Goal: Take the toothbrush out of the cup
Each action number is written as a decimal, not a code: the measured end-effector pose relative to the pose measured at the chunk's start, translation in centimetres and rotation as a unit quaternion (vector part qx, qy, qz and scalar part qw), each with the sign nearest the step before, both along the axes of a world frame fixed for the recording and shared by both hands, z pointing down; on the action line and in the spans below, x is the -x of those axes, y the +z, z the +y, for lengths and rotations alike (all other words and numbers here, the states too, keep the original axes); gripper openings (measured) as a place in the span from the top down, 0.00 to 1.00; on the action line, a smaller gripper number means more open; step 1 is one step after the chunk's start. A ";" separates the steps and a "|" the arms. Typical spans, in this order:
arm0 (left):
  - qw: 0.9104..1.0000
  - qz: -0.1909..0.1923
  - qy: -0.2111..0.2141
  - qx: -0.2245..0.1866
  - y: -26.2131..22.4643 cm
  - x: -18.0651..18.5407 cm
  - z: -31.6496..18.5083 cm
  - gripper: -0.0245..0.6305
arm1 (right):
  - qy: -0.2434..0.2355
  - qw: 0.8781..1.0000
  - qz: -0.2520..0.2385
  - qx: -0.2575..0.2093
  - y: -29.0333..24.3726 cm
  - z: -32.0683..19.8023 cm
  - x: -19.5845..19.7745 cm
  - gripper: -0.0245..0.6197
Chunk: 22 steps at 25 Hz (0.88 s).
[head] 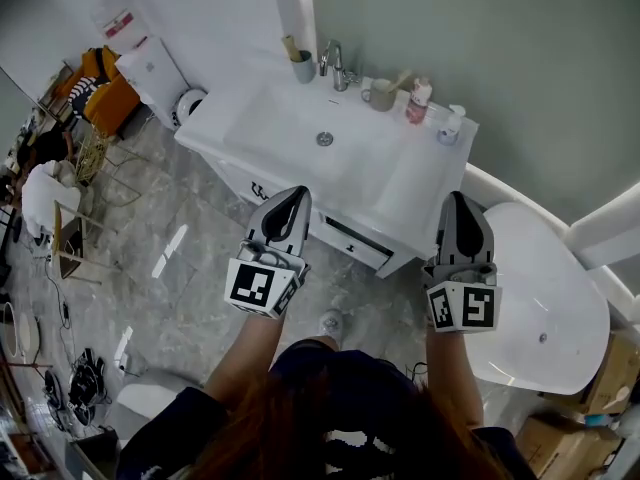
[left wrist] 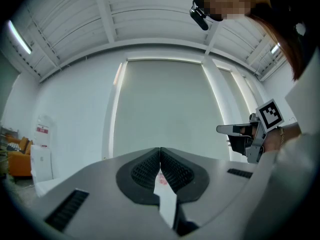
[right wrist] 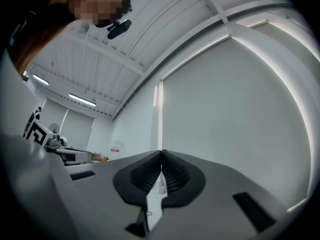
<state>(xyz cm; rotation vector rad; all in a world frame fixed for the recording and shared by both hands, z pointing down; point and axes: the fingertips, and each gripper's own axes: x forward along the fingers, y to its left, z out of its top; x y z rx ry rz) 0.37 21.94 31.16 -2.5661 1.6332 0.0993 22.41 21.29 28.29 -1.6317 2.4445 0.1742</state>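
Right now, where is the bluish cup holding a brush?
In the head view, the bluish cup stands at the back left of the washbasin, just left of the faucet.

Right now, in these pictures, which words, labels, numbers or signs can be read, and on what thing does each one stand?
No text can be read as words.
Red label on the white dispenser: too small to read.
Red bottle beside the basin: its print is blurred.
Cubes on the left tool and right tool: black square patterns only, no letters.
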 end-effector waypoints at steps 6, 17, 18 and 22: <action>1.000 -0.016 0.026 0.005 0.1 2.7 -7.5 0.93 | 0.017 1.000 0.003 0.004 0.1 -7.3 2.9 0.94; 0.999 0.006 0.007 0.031 3.0 4.8 -18.6 0.93 | 0.007 1.000 0.007 0.029 2.8 -19.7 4.5 0.94; 0.999 0.006 0.005 0.032 2.9 4.6 -19.6 0.93 | 0.001 1.000 0.007 0.030 2.8 -21.0 4.7 0.94; 1.000 0.002 -0.004 0.026 1.9 3.8 -23.7 0.93 | -0.021 0.999 0.005 0.031 2.1 -25.7 4.8 0.94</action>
